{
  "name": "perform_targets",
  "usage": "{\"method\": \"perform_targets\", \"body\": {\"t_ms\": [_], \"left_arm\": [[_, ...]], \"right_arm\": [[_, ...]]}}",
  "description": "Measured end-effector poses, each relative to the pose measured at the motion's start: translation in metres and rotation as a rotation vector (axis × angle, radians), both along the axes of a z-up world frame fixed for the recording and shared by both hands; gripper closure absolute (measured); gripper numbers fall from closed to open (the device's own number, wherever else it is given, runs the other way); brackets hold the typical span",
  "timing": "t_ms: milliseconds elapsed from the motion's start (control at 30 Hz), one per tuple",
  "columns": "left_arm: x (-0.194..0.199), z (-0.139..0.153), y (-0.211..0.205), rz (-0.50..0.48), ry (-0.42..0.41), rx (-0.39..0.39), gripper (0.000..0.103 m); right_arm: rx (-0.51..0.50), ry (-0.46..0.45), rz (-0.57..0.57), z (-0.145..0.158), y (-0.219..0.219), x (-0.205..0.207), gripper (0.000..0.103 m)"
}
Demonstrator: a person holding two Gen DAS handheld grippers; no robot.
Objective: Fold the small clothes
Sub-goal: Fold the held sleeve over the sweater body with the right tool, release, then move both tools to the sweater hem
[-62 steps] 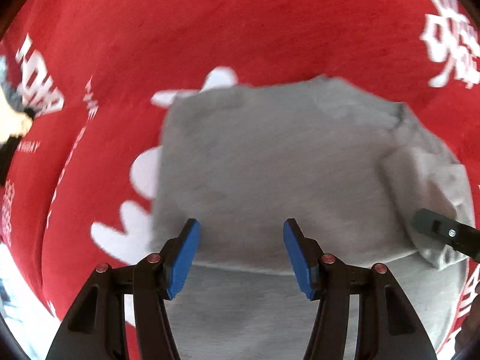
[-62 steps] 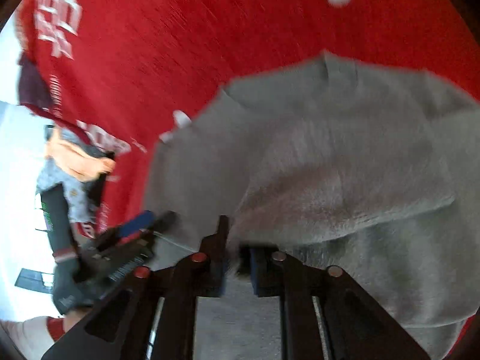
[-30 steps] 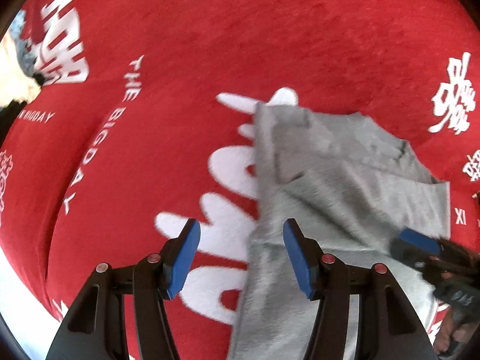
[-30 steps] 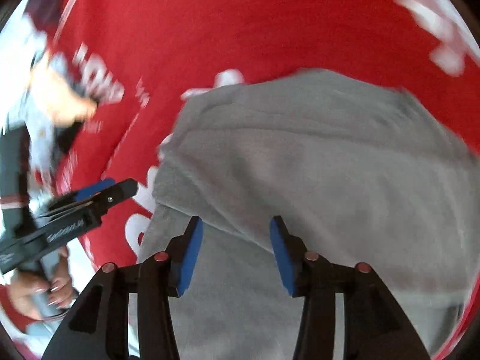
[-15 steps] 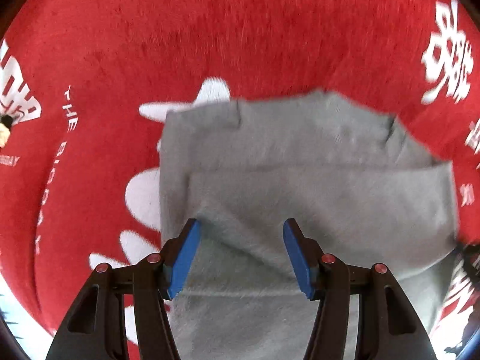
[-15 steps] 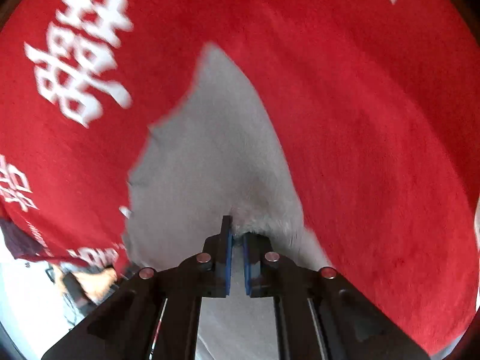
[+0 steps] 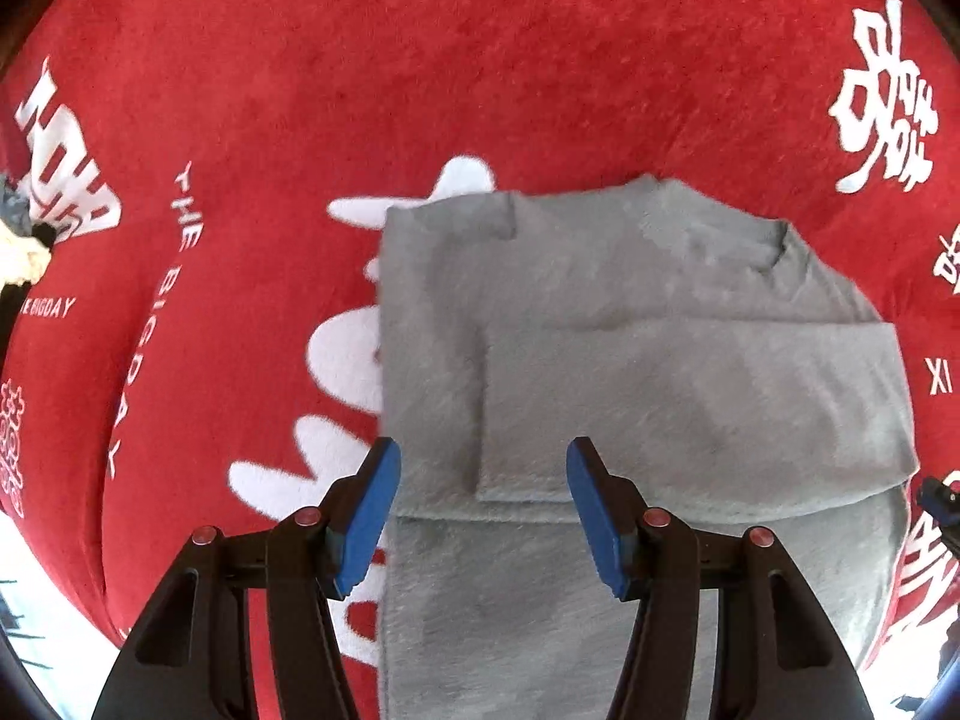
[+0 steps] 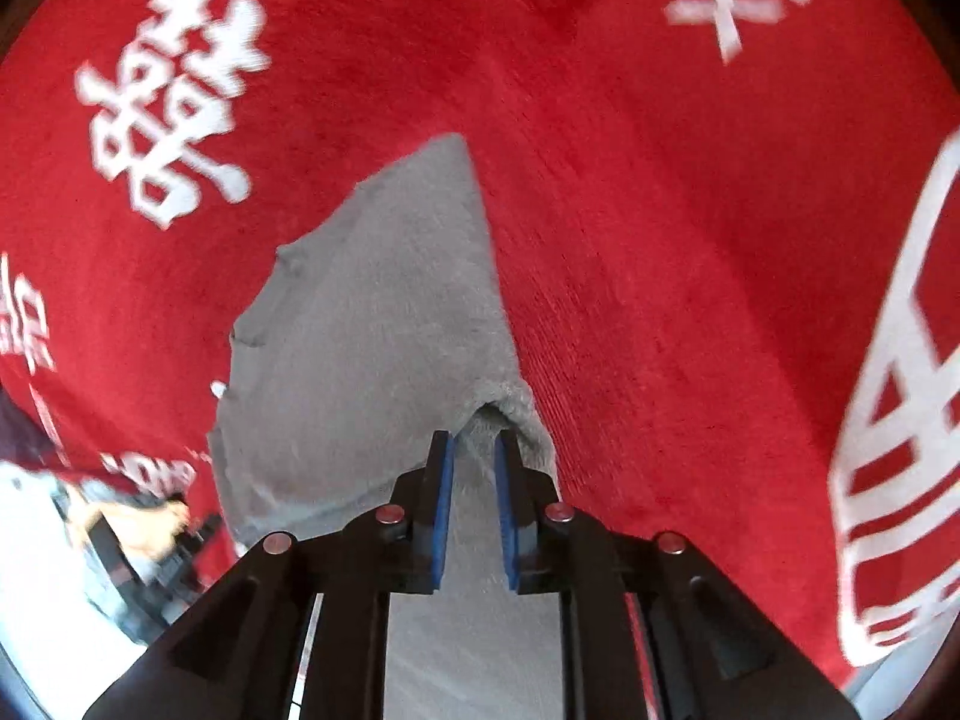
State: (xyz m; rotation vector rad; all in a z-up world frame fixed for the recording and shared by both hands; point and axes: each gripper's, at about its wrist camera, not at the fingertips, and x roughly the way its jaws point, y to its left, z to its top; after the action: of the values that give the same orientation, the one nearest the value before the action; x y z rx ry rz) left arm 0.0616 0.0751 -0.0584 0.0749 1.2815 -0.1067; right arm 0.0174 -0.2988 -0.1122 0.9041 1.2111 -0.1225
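Note:
A small grey fleece garment (image 7: 630, 372) lies on the red cloth, with both sleeves folded across its body. My left gripper (image 7: 480, 504) is open and empty, hovering over the garment's near left part. In the right wrist view the same grey garment (image 8: 372, 330) runs away from me. My right gripper (image 8: 474, 480) stands at its right edge with a fold of grey fabric between the blue pads (image 8: 445, 498). The jaws stand slightly apart.
The red cloth (image 7: 420, 60) with white letters and signs covers the whole surface. The right gripper's tip shows at the right edge of the left wrist view (image 7: 942, 498). The person's hand on the left gripper shows low left in the right wrist view (image 8: 150, 528). A pale floor lies beyond the cloth's edge.
The right gripper let go of the sleeve it laid across, moved to the garment's right edge and closed on it; its jaws now stand a little wider. The left gripper stayed open.

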Motion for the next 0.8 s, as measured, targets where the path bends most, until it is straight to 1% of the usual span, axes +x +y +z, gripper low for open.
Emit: {"method": "perform_targets", "body": {"t_ms": [67, 167, 267, 300, 333, 367, 400, 467, 533, 600, 633, 800], "left_arm": [[0.003, -0.001, -0.009, -0.013, 0.002, 0.002, 0.044], [0.004, -0.009, -0.022, -0.014, 0.016, 0.012, 0.044], [0.005, -0.023, -0.026, -0.008, 0.050, 0.033, 0.044], [0.004, -0.029, -0.025, -0.006, 0.066, 0.047, 0.044], [0.003, -0.032, -0.025, -0.006, 0.077, 0.054, 0.044], [0.000, -0.032, -0.022, -0.004, 0.076, 0.046, 0.044], [-0.002, -0.030, -0.021, -0.003, 0.074, 0.042, 0.044], [-0.005, -0.029, -0.018, -0.012, 0.087, 0.053, 0.044], [-0.010, -0.028, -0.018, -0.027, 0.097, 0.067, 0.044], [-0.016, -0.028, -0.018, -0.044, 0.112, 0.080, 0.044], [-0.019, -0.028, -0.019, -0.049, 0.115, 0.082, 0.044], [-0.038, -0.021, -0.027, -0.065, 0.147, 0.057, 0.044]], "right_arm": [[-0.057, -0.012, 0.046, 0.011, 0.001, 0.002, 0.087], [-0.137, -0.031, 0.136, 0.021, 0.011, 0.019, 0.087], [-0.195, -0.021, 0.225, 0.013, 0.026, 0.038, 0.087], [-0.215, 0.002, 0.253, 0.007, 0.029, 0.042, 0.087], [-0.234, 0.048, 0.273, -0.004, 0.030, 0.045, 0.088], [-0.231, 0.075, 0.273, -0.010, 0.029, 0.045, 0.088], [-0.202, 0.061, 0.247, -0.011, 0.024, 0.041, 0.088], [-0.195, 0.054, 0.232, -0.007, 0.021, 0.036, 0.088], [-0.205, 0.065, 0.242, -0.001, 0.021, 0.027, 0.083], [-0.224, 0.089, 0.265, 0.004, 0.023, 0.019, 0.062], [-0.228, 0.091, 0.271, 0.006, 0.024, 0.016, 0.061], [-0.212, 0.117, 0.301, 0.017, 0.033, -0.004, 0.060]]}}
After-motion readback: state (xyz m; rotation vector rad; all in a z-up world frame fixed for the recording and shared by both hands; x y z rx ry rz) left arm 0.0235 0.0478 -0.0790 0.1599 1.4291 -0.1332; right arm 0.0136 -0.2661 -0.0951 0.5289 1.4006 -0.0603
